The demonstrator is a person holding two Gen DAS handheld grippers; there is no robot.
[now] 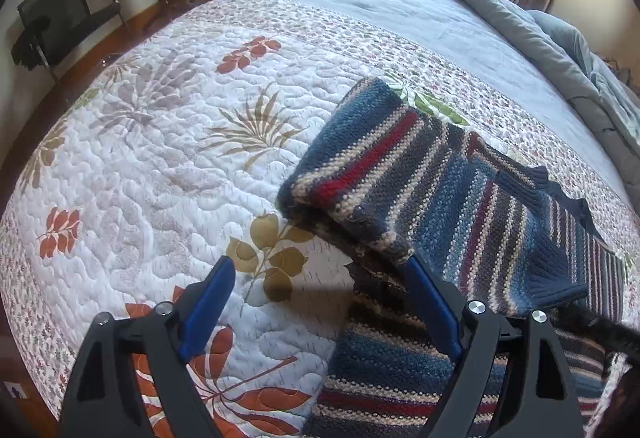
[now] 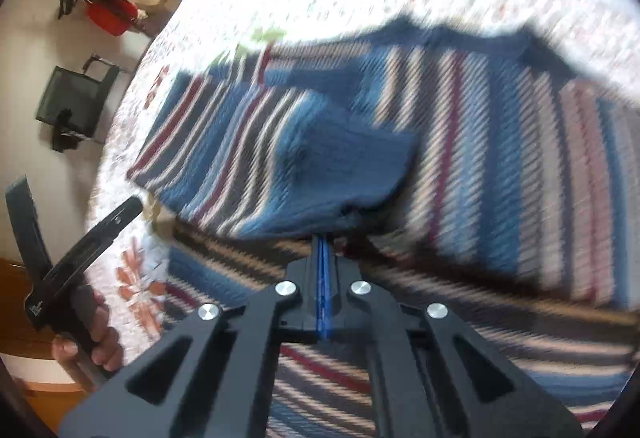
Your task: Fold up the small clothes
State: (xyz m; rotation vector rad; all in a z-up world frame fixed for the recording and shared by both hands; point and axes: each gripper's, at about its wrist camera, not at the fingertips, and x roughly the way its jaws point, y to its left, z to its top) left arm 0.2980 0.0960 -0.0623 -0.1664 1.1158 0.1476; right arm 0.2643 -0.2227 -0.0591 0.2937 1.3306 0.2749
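Striped sweater (image 1: 460,198) lies part-folded on bed quilt (image 1: 160,158). Right tool (image 2: 323,238) pinches sleeve cuff; left tool (image 1: 320,278) spread wide, empty. Carry cuff flat across body, keep edges aligned.

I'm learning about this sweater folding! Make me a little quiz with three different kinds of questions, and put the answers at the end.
1. True or false: the left gripper has its fingers spread wide apart.
2. Pick one. The striped sweater lies on: A) a wooden floor, B) a quilted bedspread with leaf prints, C) a black chair.
3. Fill in: the right gripper has its fingers ____ at the sweater's edge.

Key: 1. true. 2. B. 3. closed together (whether they pinch fabric is too blurred to tell).
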